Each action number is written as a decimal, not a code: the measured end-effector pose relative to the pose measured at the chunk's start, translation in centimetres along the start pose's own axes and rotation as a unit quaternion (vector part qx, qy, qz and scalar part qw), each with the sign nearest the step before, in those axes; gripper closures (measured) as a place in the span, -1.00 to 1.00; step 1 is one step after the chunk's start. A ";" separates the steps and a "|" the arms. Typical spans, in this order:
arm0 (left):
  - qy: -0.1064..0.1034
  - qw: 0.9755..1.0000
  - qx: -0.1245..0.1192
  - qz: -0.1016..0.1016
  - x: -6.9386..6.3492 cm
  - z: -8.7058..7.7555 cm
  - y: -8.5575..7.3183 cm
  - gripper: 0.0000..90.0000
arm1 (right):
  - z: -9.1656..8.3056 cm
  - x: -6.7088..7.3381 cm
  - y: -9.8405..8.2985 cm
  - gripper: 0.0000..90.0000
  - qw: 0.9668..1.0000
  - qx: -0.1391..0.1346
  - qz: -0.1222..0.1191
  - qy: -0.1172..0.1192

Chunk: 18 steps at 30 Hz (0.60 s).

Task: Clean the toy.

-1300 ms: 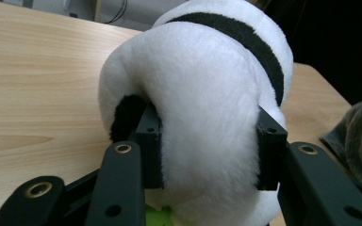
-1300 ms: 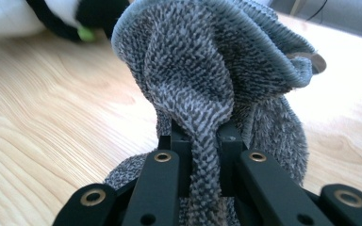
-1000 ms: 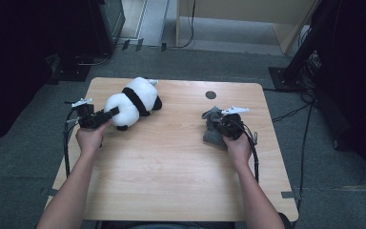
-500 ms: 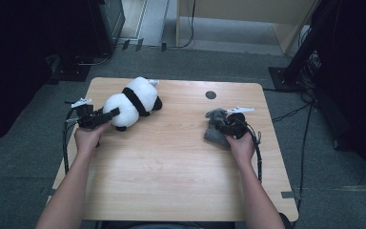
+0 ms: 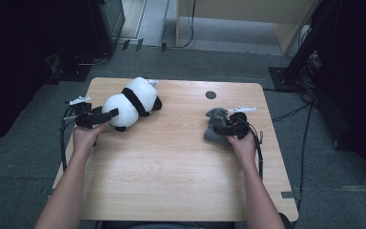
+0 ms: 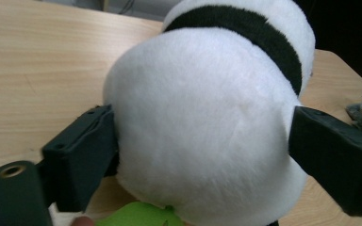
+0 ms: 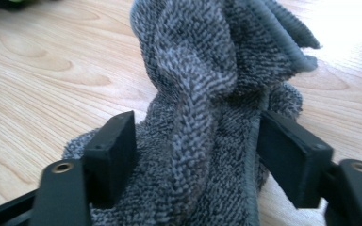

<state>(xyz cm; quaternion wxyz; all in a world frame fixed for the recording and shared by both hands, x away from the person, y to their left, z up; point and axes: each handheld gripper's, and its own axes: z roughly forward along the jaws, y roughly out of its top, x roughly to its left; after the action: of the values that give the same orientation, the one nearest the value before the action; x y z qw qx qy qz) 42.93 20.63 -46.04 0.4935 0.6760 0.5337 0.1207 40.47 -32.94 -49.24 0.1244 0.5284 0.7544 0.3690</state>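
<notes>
A: Right tongs (image 5: 223,130)?

B: Near the desk's (image 5: 171,181) right edge. Jaws have just been opening; they now stand apart, with the grey towel (image 5: 214,125) bunched between them and brushing the pads (image 7: 113,141).

A: Left tongs (image 5: 106,114)?

B: At the left edge, a little farther back. Jaws have just been opening too, and now straddle the plush panda's (image 5: 128,102) white rump, spread wide, barely touching the fur. The panda lies toward the far-left corner.

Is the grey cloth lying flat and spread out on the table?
No, the grey cloth stands bunched up in folds on the wooden table.
</notes>
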 end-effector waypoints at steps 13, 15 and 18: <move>0.008 0.999 0.018 0.031 -1.2 -1.2 -0.1 -0.83 | -1.6 0.7 0.0 -0.45 1.000 -0.009 -0.006 -0.003; 0.006 0.999 0.016 0.030 -1.4 -1.7 -0.4 -0.81 | -2.0 0.9 -0.2 -0.45 1.000 -0.008 -0.001 -0.002; 0.016 0.999 0.027 0.045 -1.8 -2.3 -0.8 -0.81 | -2.6 1.2 -0.4 -0.45 1.000 -0.012 -0.001 0.001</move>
<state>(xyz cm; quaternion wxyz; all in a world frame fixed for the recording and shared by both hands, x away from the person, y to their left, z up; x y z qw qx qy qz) 40.15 20.31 -44.86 0.4603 0.7103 0.5141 0.1389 38.24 -33.08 -47.44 0.1302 0.5254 0.7508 0.3787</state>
